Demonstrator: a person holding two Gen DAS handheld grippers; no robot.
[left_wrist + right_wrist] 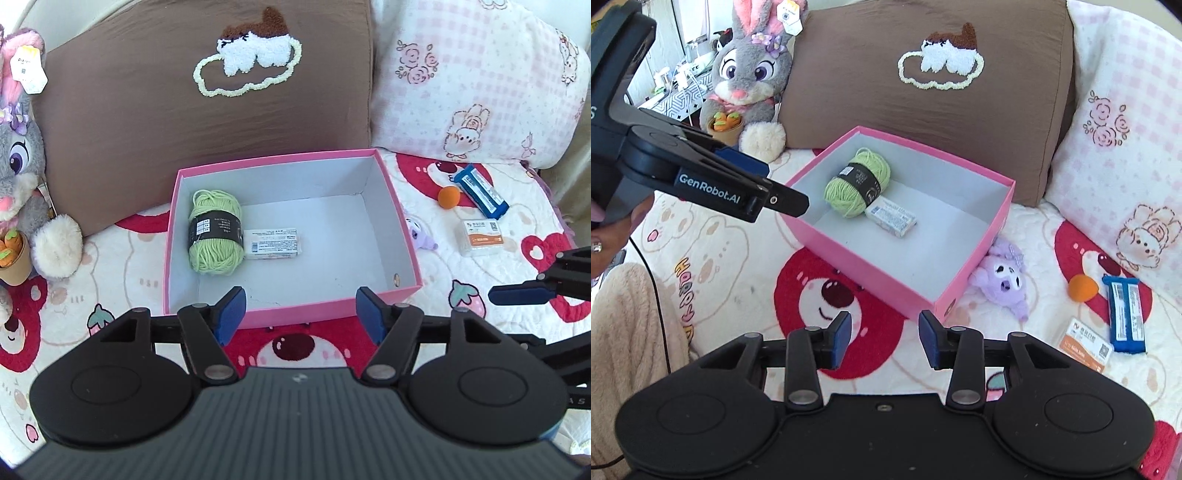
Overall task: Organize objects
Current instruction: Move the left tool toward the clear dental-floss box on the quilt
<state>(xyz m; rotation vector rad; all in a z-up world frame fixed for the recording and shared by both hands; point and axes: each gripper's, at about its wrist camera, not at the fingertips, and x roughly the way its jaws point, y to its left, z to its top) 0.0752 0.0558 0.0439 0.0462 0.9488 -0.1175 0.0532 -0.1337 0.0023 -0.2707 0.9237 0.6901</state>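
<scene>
Above the near edge of the pink box (pixel 295 314), both the left gripper (pixel 301 314) and right gripper (pixel 884 338) are hanging released and empty, yarn (pixel 216 232) already boxed, so be heading right toward the purple plush (pixel 1004 278) beside the box wall, approaching from above.

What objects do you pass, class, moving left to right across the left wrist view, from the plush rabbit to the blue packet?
Plush rabbit → green yarn → white packet → purple plush → orange ball → blue packet.
</scene>
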